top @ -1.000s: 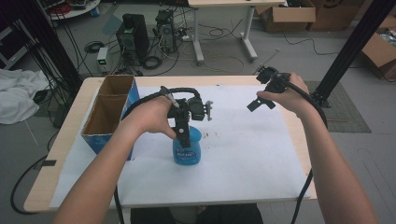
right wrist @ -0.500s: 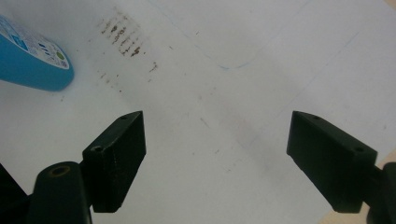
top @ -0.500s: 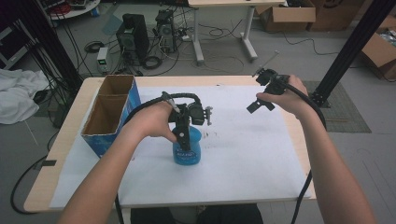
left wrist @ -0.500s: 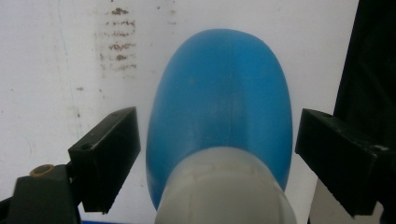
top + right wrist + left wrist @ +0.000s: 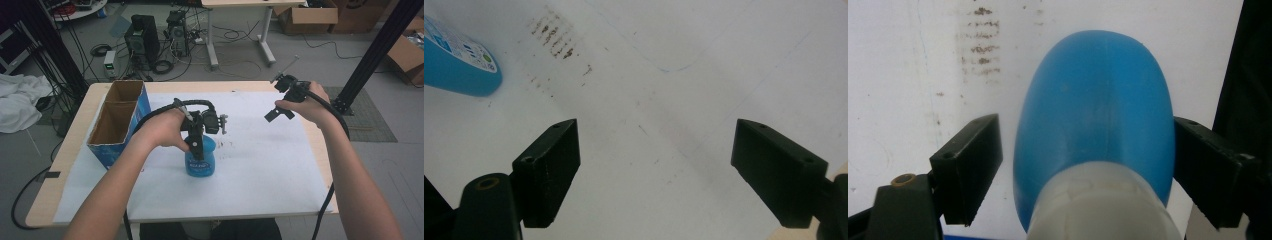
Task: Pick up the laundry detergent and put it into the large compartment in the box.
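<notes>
L gripper [image 5: 196,145] is straddling the blue bottle [image 5: 200,159] mid-table, nearer the front edge, jaws wide w/ one side not touching, prob. lining up a grab, while R gripper [image 5: 281,102] is hovering open near the back-right corner, out of the way.

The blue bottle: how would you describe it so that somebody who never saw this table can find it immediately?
On the white sheet covering the wooden table, look right of the open cardboard box. The blue bottle stands upright there, between the open jaws of the left gripper. It is the only blue plastic container with a white neck.
</notes>
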The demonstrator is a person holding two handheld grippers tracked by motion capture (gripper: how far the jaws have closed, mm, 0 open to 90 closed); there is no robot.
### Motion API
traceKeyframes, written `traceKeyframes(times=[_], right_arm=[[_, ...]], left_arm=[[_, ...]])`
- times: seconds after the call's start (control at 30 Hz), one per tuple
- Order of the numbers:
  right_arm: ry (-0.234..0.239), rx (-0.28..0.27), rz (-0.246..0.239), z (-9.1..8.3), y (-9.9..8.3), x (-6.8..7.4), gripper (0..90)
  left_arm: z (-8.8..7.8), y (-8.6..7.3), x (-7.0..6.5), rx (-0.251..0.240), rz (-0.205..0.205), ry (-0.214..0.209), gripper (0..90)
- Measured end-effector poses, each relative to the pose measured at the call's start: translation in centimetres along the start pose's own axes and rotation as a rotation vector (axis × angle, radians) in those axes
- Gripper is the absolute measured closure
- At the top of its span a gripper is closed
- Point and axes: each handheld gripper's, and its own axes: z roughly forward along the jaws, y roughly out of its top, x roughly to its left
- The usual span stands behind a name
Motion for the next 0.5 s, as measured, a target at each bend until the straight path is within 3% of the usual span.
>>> traceKeyframes(times=[0.5], right_arm=[[0.003,0.005,-0.007,0.27,0.02,-0.06,19.4]], left_arm=[[-0.09,-0.05,0.15,-0.006,-0.003,0.004,22.7]])
